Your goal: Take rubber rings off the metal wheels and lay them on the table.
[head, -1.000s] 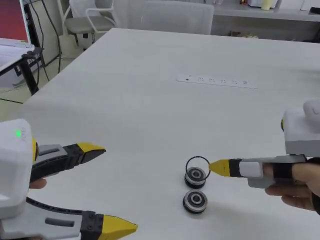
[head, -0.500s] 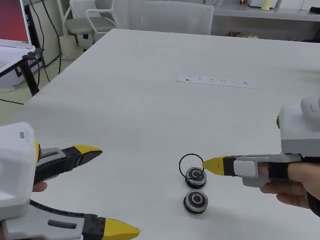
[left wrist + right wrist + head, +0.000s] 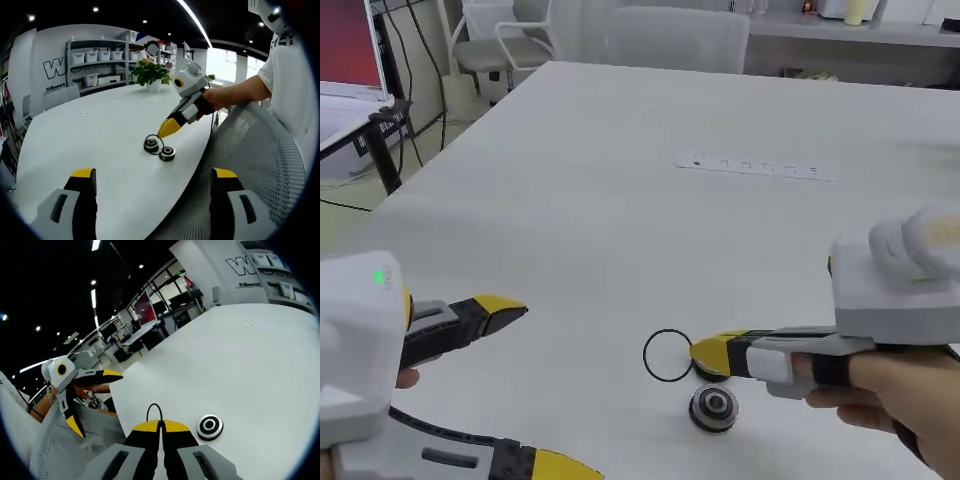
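My right gripper (image 3: 698,352) is shut on a thin black rubber ring (image 3: 646,354), holding it out to the left of two metal wheels. The near wheel (image 3: 713,407) lies flat on the white table (image 3: 620,200) with a dark ring still round it. The far wheel (image 3: 714,374) is mostly hidden under the gripper's yellow tips. In the right gripper view the ring (image 3: 154,405) loops out from the closed tips (image 3: 161,426), with one wheel (image 3: 210,426) to the right. My left gripper (image 3: 532,388) stands open at the lower left, well away from the wheels (image 3: 152,145).
A white power strip (image 3: 755,165) lies further back on the table. Office chairs (image 3: 505,40) stand beyond the far edge, and a mesh chair back (image 3: 250,145) sits close to the near edge. The person's hand (image 3: 880,385) holds the right gripper.
The right gripper has pulled the ring leftwards off the far wheel; the ring now sits left of the wheels rather than over one. The left gripper has stayed open in place.
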{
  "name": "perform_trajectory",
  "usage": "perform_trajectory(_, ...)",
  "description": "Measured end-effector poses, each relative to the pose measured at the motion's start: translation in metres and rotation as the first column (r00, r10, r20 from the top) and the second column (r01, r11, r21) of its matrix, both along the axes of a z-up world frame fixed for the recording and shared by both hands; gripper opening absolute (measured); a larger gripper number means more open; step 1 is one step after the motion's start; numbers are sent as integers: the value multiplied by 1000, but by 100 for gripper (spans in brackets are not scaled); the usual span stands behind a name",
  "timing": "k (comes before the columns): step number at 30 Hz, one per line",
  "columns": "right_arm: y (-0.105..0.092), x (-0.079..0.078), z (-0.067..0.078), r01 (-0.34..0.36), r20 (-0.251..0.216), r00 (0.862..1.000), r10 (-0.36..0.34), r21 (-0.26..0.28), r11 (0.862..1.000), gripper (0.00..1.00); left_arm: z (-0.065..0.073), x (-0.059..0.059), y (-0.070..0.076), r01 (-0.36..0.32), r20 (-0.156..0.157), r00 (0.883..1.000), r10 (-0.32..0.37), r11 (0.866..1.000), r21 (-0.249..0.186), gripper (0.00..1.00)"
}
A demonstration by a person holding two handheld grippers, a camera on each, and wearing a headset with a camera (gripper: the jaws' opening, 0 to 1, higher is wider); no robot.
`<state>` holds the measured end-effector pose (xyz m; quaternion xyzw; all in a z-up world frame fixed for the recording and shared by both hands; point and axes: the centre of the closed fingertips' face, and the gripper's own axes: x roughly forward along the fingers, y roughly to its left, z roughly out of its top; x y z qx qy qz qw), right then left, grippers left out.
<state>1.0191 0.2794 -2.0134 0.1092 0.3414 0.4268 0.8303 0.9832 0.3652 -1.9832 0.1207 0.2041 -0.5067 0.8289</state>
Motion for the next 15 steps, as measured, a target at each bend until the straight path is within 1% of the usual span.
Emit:
perform_trajectory(2, 1, 1, -4, 13, 3, 1000, -13, -1, 1000, 0, 0, 0, 0, -2, -1, 1000, 2, 1000, 0, 93)
perform_trajectory(3, 1, 2, -5, 21, 2, 1000, -21, 11, 1000, 0, 0, 0, 0, -2, -4, 1000, 2, 1000, 0, 92)
perform_trajectory(5, 4, 2, -10, 32, -22, 999, -31, 34, 999, 0, -1, 0, 0, -2, -10, 1000, 2, 1000, 0, 92)
perform_trajectory(6, 4, 2, -13, 35, -24, 999, -34, 33, 999, 0, -1, 0, 0, -2, -9, 1000, 2, 1000, 1, 92)
perform_trajectory(8, 5, 2, -18, 29, -25, 999, -28, 24, 999, 0, -1, 0, 0, -2, -9, 1000, 2, 1000, 3, 92)
perform_trajectory(12, 9, -2, -27, 3, -9, 1000, -3, 0, 1000, 0, -1, 0, 1, -8, -12, 1000, 8, 1000, 0, 92)
perform_trajectory(15, 12, -5, -33, -27, 8, 1000, 27, -41, 999, 0, -2, 0, 1, -8, -13, 1000, 8, 1000, -1, 91)
